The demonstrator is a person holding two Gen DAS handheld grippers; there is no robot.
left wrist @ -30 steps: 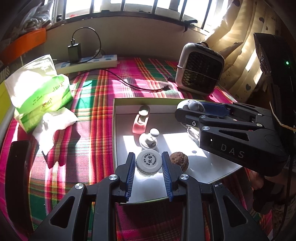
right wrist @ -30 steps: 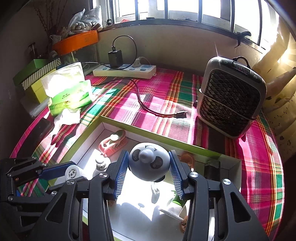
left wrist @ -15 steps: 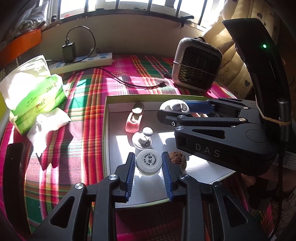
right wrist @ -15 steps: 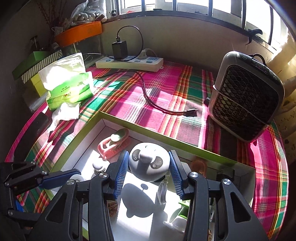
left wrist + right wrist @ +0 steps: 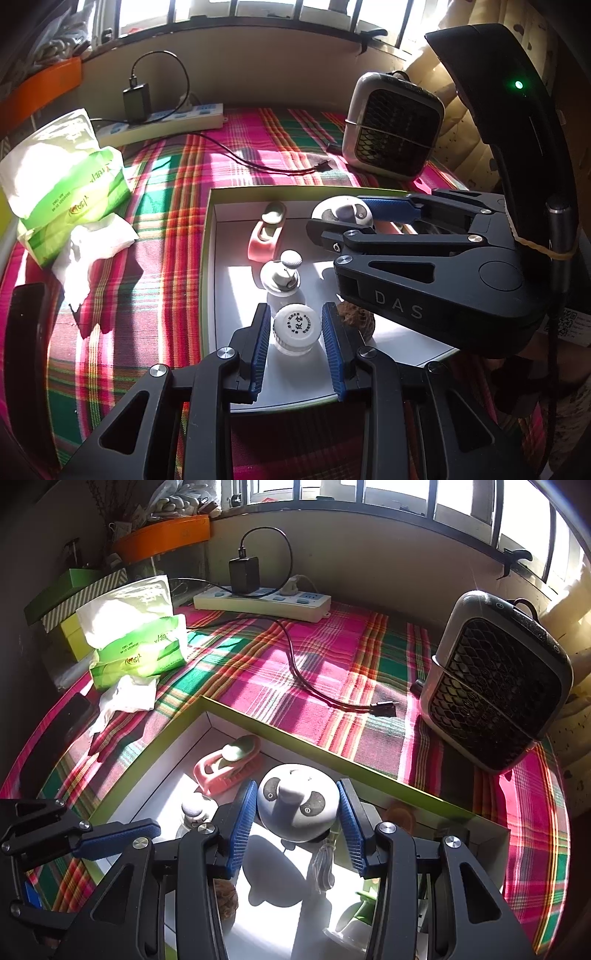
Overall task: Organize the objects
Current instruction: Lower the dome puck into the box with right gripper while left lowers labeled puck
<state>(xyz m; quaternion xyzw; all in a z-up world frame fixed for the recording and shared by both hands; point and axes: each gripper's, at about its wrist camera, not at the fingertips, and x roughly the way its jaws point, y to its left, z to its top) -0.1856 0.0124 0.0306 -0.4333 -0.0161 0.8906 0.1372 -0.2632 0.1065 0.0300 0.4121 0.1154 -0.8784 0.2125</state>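
At lower centre of the left wrist view, our left gripper clamps a white bottle, upright with its cap facing us, above the box. At centre of the right wrist view, our right gripper grips a round panda toy, face up.
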